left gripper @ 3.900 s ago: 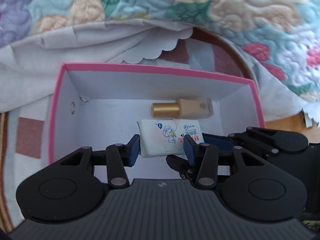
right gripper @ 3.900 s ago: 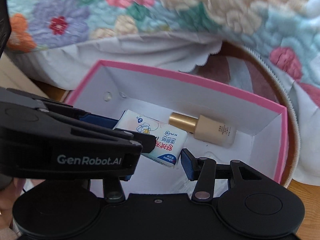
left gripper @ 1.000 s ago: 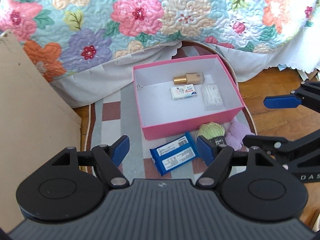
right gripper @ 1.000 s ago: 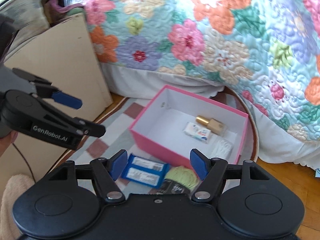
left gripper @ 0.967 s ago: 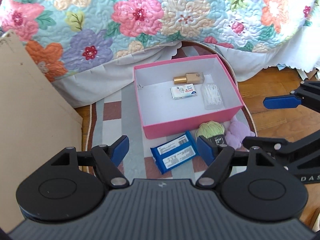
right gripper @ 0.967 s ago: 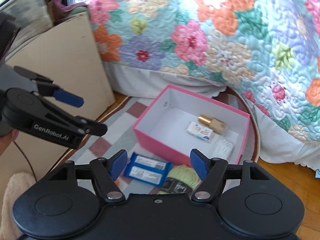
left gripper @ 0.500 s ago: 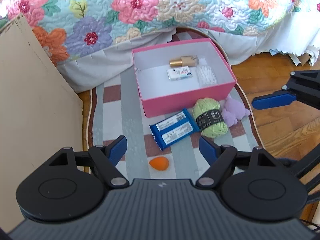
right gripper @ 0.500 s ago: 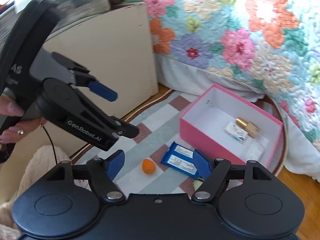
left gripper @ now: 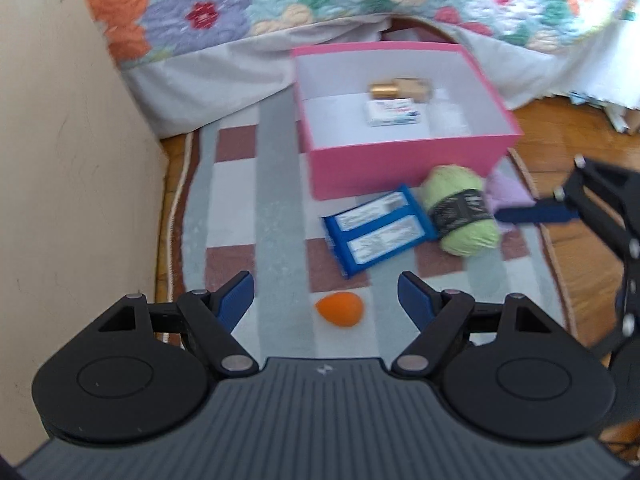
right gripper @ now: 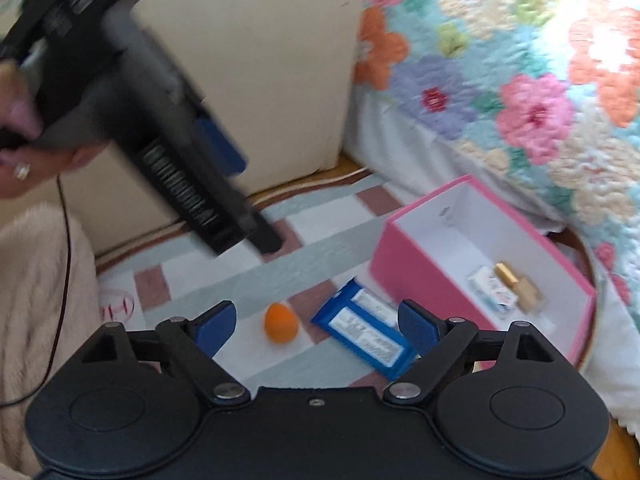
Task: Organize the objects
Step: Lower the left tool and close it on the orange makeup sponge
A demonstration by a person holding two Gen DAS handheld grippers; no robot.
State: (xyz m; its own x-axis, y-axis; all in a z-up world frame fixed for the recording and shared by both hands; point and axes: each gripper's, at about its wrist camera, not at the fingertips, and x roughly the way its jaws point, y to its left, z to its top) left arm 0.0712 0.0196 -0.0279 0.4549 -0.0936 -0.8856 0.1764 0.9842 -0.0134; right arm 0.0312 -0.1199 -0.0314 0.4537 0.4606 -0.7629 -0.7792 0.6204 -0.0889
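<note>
Surface: checked rug (left gripper: 280, 184) beside quilted bed.
Box (left gripper: 404, 160): pink, part-filled.
Left gripper (left gripper: 325, 300): agape, empty, framing orange sponge (left gripper: 340, 309) (likely next pick).
Right gripper (right gripper: 316, 322): empty, opening.

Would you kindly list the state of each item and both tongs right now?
Box: open, holding bottle, packet.
Blue pack: flat on rug.
Yarn: on rug.
Orange sponge: on rug.
Left tongs: open, empty.
Right tongs: opening, empty.
</note>
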